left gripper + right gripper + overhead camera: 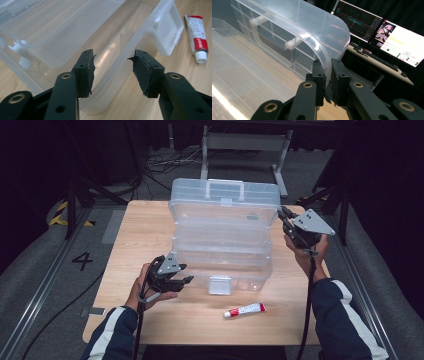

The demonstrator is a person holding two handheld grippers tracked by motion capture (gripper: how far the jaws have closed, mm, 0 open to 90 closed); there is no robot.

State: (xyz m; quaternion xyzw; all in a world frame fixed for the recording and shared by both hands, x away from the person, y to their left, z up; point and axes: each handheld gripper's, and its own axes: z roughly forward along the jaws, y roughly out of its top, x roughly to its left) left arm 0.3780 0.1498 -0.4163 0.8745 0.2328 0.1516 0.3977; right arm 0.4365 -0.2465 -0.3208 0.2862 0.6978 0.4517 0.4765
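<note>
A clear plastic toolbox stands open on the wooden table, its stepped trays fanned out and its lid raised at the back. My right gripper is shut on the lid's right rim, which runs between its jaws. My left gripper is at the box's front left corner. Its jaws stand open with the corner wall between them, pads off it. A red and white tube lies in front of the box, near the white latch.
Two lit monitors and a keyboard sit on a desk beyond the right gripper. A metal stand and cables are on the floor behind the table. Rails run along both sides.
</note>
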